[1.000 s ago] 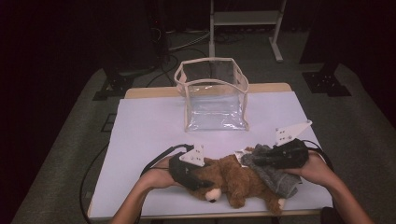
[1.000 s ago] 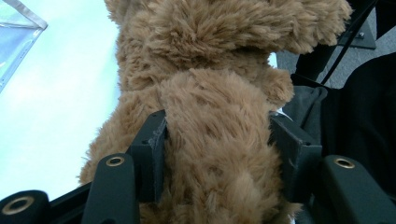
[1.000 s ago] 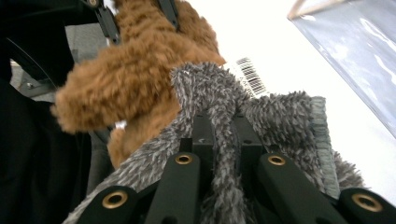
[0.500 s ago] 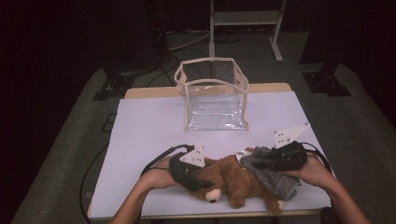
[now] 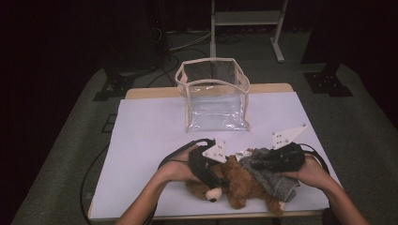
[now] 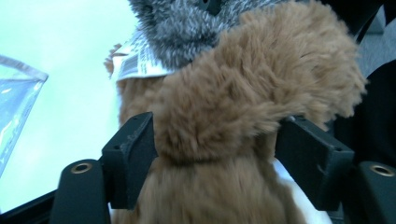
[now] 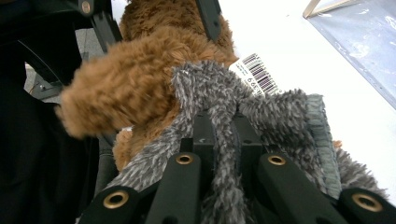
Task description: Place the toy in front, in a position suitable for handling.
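Overhead, white table (image 5: 145, 140) on grey carpet (image 5: 70, 154), dark surroundings.

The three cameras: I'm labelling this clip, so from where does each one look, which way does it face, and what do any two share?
High view: above the person's side, looking forward and down on the table; forearms, left gripper and right gripper show.
Left gripper view: along its jaws, which straddle the brown teddy bear.
Right gripper view: along its jaws, pinching the grey fuzzy cloth.
Both gripper views share the barcode tag and clear bag.
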